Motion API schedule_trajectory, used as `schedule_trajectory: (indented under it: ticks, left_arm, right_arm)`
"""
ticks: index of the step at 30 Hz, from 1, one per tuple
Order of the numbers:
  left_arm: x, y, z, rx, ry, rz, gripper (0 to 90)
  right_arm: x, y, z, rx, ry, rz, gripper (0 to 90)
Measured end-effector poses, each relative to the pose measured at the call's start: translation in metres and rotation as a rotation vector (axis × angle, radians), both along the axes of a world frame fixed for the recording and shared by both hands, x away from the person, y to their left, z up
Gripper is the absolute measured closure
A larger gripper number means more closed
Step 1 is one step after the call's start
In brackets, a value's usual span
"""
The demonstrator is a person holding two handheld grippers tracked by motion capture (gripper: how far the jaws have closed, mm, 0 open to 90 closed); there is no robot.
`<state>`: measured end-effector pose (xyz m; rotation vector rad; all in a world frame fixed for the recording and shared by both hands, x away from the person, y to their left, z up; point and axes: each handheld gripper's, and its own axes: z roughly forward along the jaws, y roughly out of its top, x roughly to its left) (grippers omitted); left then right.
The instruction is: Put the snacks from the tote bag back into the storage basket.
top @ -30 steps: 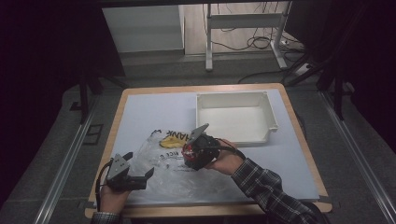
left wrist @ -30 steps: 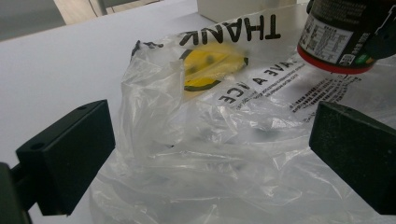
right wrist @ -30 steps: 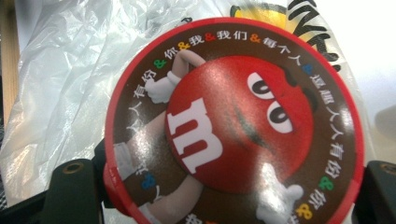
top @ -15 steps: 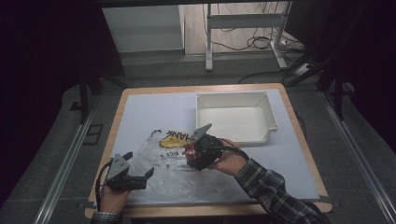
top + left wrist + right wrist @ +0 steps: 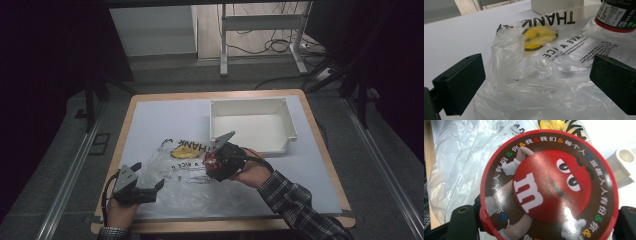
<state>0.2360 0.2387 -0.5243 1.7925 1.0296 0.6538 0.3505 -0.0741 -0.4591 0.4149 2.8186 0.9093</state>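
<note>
A round brown candy tub [image 5: 216, 163] with a red lid [image 5: 549, 187] hangs just above a crumpled clear plastic bag [image 5: 182, 172]. My right gripper [image 5: 214, 165] is shut on the tub, its jaws at either side of the lid. The tub's lower rim and label [image 5: 616, 15] also appear at the top right of the left gripper view. The bag [image 5: 549, 75] bears black lettering and a yellow smiley. My left gripper [image 5: 150, 176] stands open at the bag's near left edge, low over the table. The film lies between its jaws [image 5: 536, 82], which stay apart from it.
A white rectangular bin [image 5: 290, 120] stands at the back right of the table, close behind the tub; its corner [image 5: 624, 162] is near the lid. Bare table surface [image 5: 160, 120] lies at the back left. The wooden table edge [image 5: 225, 225] runs along the front.
</note>
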Motion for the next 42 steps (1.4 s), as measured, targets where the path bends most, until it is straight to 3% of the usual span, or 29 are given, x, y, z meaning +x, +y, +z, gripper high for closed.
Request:
schedule_trajectory:
  ticks: [24,42]
  left_arm:
    - [0.0,-0.001,-0.001,0.01,0.005,-0.003,0.1]
    - [0.0,-0.001,-0.001,0.011,0.005,-0.004,0.1]
  right_arm:
    - [0.012,-0.034,0.004,-0.027,0.004,-0.055,25.7]
    - [0.023,-0.05,0.009,-0.014,-0.004,-0.103,25.7]
